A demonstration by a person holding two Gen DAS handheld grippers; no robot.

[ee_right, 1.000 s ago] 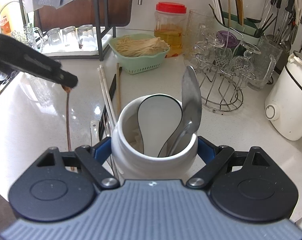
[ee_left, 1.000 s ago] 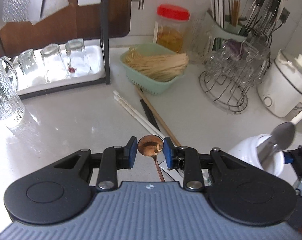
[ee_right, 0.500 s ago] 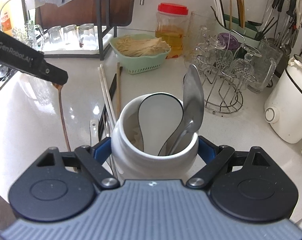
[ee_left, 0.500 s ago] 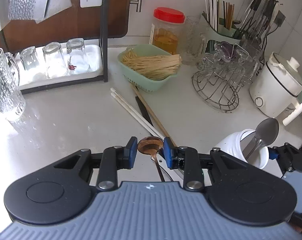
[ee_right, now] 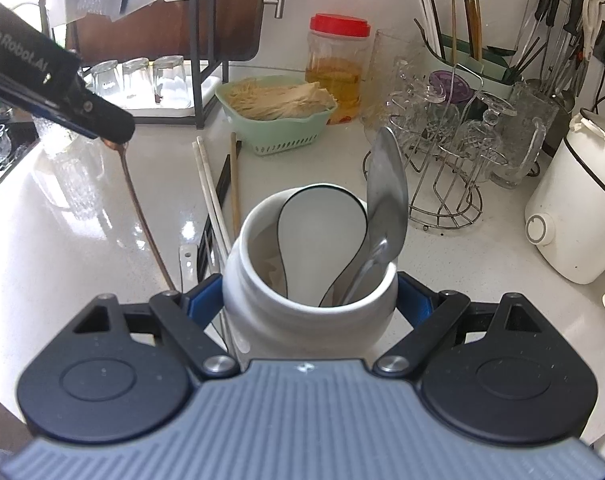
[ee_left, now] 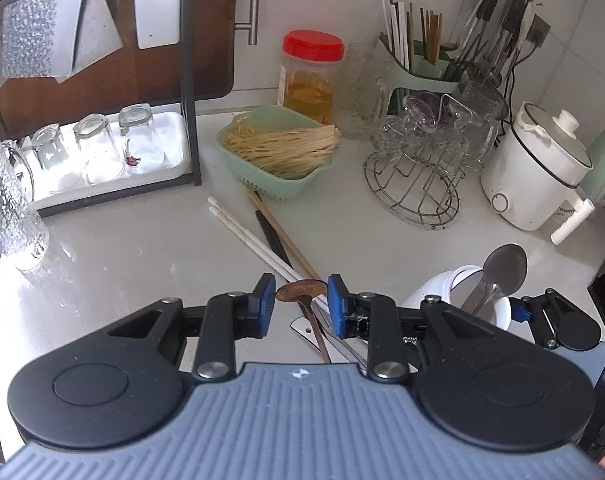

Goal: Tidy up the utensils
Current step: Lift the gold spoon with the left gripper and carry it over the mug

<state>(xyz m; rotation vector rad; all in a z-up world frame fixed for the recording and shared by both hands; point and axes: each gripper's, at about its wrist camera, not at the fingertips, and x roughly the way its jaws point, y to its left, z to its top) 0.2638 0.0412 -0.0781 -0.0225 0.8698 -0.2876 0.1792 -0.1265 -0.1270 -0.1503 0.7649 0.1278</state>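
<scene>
Since the earlier frame, left claw (ee_left: 299, 305) is lifting the copper spoon (ee_left: 302, 293) higher off the desk (ee_left: 122, 256), pads clamped on its bowl, handle hanging down. Right claw (ee_right: 309, 300) is gripping the white holder (ee_right: 302, 320), which is carrying a steel spoon (ee_right: 386, 188). Transfer step: next, handle is needing alignment over the holder's mouth.

White lettering reading "GenRobot.AI" runs along the side of the black left gripper (ee_right: 114, 130), which enters the right wrist view from about ten o'clock; its first letter is cut by the picture's edge. A small pale emblem sits at the middle of each grey ribbed gripper body (ee_left: 298, 373), at six o'clock in both views, too small to read. The label on the red-lidded clear plastic jar (ee_left: 310, 80) at twelve o'clock cannot be read.
</scene>
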